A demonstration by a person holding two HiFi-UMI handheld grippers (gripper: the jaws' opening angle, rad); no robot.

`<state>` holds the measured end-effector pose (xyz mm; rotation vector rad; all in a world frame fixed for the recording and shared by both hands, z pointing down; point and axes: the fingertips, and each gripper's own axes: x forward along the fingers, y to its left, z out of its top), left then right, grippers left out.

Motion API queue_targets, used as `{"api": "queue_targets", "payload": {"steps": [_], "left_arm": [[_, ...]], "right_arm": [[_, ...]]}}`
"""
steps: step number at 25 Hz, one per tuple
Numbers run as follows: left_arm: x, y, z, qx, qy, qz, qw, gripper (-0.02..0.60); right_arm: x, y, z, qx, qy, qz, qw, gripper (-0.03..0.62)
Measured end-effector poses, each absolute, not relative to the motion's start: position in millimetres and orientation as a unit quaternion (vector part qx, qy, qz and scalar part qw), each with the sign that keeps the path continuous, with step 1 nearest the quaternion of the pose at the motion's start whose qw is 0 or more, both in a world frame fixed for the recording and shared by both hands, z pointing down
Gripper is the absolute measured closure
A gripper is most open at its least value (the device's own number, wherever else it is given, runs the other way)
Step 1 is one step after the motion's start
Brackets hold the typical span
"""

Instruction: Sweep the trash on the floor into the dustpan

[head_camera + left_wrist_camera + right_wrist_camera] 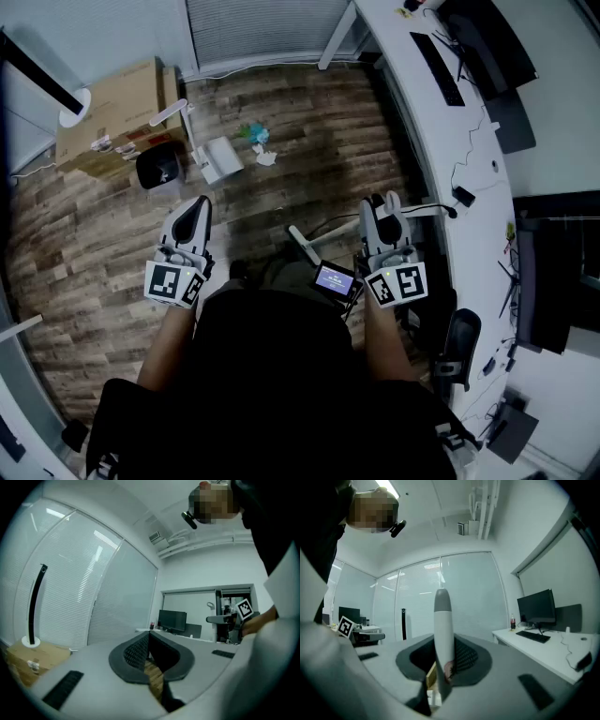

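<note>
White broom handle (443, 630) sits clamped in the right gripper (384, 211), long axis upright, grey tip pointing at the ceiling. Left gripper (194, 216) is closed, empty. Trash (260, 142) lies upper left beside the dustpan (219, 157).

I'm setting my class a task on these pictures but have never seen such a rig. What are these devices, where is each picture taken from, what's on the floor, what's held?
No robot: a person carries two two-jaw grippers. The head view comes from a camera on the person's head, looking down at the left gripper and right gripper. The two gripper views come from cameras riding on them, looking along their jaws. On the wooden floor lie crumpled trash, a white dustpan and a cardboard box. The left gripper's jaws are together with nothing between them. The right gripper's jaws clamp a white handle with a grey tip, probably the broom's.
</note>
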<state>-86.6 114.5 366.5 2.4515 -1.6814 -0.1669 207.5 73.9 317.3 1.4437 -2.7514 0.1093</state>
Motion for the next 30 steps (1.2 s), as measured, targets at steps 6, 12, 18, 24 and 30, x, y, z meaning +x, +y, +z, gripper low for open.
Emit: {"api": "queue_targets", "payload": {"steps": [6, 12, 18, 24, 30], "left_arm": [[-83.1, 146.8, 363.1, 0.793, -0.606, -0.035, 0.054, 0.586], [-43.1, 173.4, 349.1, 0.794, -0.605, -0.033, 0.055, 0.586], [-16.2, 187.3, 343.7, 0.797, -0.6, -0.033, 0.055, 0.586], [3.8, 196.3, 336.4, 0.808, -0.586, -0.028, 0.047, 0.586], [14.2, 209.0, 339.7, 0.811, -0.582, -0.028, 0.051, 0.586]], "right_arm": [[234.2, 112.5, 325.0, 0.476, -0.879, 0.035, 0.011, 0.516], [261.4, 128.4, 321.6, 0.46, -0.887, 0.042, -0.011, 0.517], [277.0, 145.5, 311.7, 0.449, -0.892, 0.04, -0.04, 0.517], [295.1, 153.4, 307.6, 0.449, -0.892, 0.038, -0.042, 0.516], [311.9, 162.4, 314.8, 0.459, -0.887, 0.043, -0.032, 0.516]]}}
